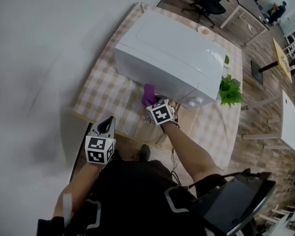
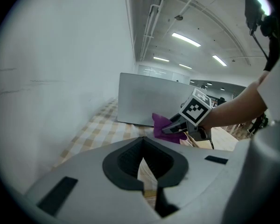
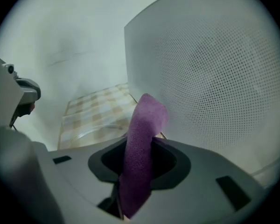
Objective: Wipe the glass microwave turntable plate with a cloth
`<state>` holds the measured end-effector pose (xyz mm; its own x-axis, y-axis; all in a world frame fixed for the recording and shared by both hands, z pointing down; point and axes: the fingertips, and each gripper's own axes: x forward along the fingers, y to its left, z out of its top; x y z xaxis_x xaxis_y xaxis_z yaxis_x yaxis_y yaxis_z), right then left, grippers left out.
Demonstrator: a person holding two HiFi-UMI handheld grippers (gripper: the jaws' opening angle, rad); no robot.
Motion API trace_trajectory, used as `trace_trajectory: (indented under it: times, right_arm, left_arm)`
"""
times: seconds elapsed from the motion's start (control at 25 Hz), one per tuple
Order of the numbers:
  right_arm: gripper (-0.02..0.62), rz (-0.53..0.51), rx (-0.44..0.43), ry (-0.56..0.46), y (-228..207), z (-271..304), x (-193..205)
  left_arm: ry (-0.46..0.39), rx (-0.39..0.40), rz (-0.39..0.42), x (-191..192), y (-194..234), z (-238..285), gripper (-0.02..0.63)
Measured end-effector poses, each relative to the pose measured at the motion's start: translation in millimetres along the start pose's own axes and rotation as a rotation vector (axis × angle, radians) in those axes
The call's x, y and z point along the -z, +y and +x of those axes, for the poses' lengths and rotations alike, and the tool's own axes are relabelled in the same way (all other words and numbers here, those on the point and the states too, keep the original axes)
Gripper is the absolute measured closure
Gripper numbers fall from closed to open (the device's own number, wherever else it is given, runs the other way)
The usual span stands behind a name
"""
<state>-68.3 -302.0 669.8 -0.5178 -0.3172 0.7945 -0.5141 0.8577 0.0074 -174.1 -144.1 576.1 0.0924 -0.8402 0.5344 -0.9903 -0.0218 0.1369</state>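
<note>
My right gripper (image 1: 153, 104) is shut on a purple cloth (image 1: 148, 94), which stands up out of its jaws (image 3: 142, 125) just in front of the white microwave (image 1: 172, 53). The glass turntable plate (image 3: 89, 128) lies flat on the checkered tablecloth, below and left of the cloth; in the head view it is only a faint clear arc (image 1: 133, 124). My left gripper (image 1: 107, 124) hangs at the table's front edge, shut and holding nothing (image 2: 147, 183). From there the right gripper (image 2: 173, 128) and the cloth (image 2: 160, 124) show ahead, by the microwave (image 2: 147, 101).
The table (image 1: 101, 95) stands against a white wall on the left. A small green plant (image 1: 229, 90) stands at the microwave's right corner. White tables and chairs stand on the wooden floor far right.
</note>
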Motion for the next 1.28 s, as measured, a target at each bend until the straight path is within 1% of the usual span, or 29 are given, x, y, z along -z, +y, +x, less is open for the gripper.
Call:
trace_trajectory:
  times: [0.2,0.4,0.6,0.76,0.88,1.04,1.28]
  right_arm:
    - [0.462,-0.014,-0.003,0.020,-6,19,4]
    - [0.460,-0.029,0.018,0.025,-3,18,11]
    - [0.460,-0.061,0.014,0.028,15,14,18]
    - [0.460,-0.061,0.017,0.026,26,10,25]
    - [0.460,-0.070,0.012,0.029,37,6,31]
    - [0.460,-0.068,0.004,0.041,50,-2,39]
    - [0.460,-0.062,-0.006,0.049,79,-13,55]
  left_arm:
    - [0.017,0.007,0.007,2,0,6,0.598]
    - [0.031,0.013,0.014,5,-1,7,0.598]
    - [0.020,0.030,0.010,5,0,8,0.598]
    - [0.017,0.043,0.018,6,-2,8,0.598]
    - [0.020,0.041,0.033,10,0,7,0.598]
    - [0.024,0.033,0.032,15,3,4,0.598]
    - [0.012,0.061,0.032,13,-3,5,0.598]
